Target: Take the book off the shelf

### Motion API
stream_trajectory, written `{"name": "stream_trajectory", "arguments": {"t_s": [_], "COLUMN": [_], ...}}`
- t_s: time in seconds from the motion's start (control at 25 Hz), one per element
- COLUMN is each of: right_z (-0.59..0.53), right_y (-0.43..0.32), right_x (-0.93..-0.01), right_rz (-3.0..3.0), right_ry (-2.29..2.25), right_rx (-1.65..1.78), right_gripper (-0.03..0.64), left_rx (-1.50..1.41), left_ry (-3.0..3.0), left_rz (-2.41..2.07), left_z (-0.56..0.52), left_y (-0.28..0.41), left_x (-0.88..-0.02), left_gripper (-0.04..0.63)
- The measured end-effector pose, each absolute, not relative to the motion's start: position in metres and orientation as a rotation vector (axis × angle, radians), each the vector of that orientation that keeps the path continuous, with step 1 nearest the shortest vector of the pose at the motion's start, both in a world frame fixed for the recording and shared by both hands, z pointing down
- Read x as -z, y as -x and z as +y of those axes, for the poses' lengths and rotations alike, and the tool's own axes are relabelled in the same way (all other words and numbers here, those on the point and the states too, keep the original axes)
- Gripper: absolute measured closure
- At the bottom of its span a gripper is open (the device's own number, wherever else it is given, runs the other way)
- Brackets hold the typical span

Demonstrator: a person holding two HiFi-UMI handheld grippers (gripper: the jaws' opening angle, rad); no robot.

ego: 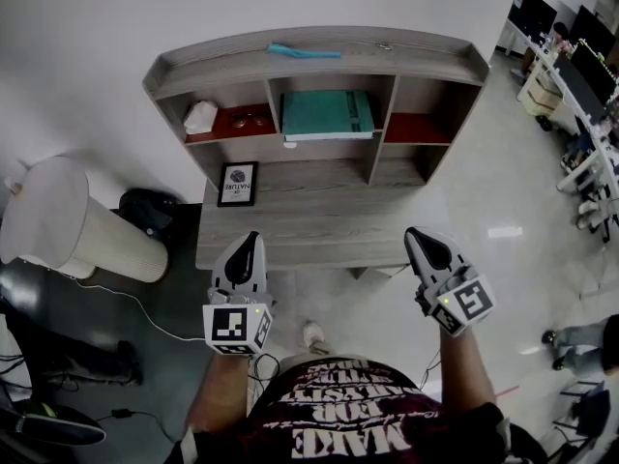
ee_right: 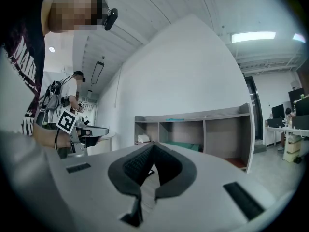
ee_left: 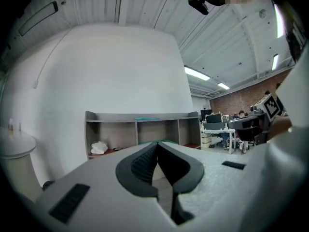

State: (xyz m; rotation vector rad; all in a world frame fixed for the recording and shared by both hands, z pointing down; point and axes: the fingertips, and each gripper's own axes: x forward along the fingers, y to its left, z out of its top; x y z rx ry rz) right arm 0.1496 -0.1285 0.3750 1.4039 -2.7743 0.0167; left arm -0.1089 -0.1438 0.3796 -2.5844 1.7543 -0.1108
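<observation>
book [ego: 329, 114] flat in middle compartment of shelf [ego: 406, 62]; left gripper [ego: 252, 237], right gripper [ego: 414, 233] — jaws together, empty, well apart from it

In the shelf [ego: 416, 58], the book [ego: 327, 114] lies in the middle compartment, a cloth [ego: 200, 116] in the left compartment, and a frame [ego: 238, 183] below the cloth.

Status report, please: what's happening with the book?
Left hand-held gripper, right hand-held gripper: both shut, empty. Green book flat in shelf, middle compartment, untouched. Nothing in the way.

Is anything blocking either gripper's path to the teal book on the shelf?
Nothing visible. The book lies in an open-fronted compartment; only bare desk separates it from the left gripper and right gripper.
</observation>
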Motion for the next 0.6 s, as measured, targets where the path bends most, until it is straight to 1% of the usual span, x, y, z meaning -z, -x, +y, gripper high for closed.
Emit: {"name": "stream_trajectory", "arguments": {"t_s": [0.36, 0.6], "right_z": [-0.174, -0.185], "right_y": [-0.128, -0.119], "right_x": [-0.366, -0.369], "right_rz": [-2.727, -2.674], "right_ry": [-1.483, -1.536], "right_rx": [-0.018, 0.002], "right_gripper": [0.614, 0.612], "left_rx": [0.103, 0.098], "left_ry": [2.619, 2.652], "left_rz": [1.689, 1.621], "left_z": [-0.201, -0.219], "left_y": [0.137, 0.145], "left_x": [-0.379, -0.381], "left_gripper": [0.589, 0.589]}}
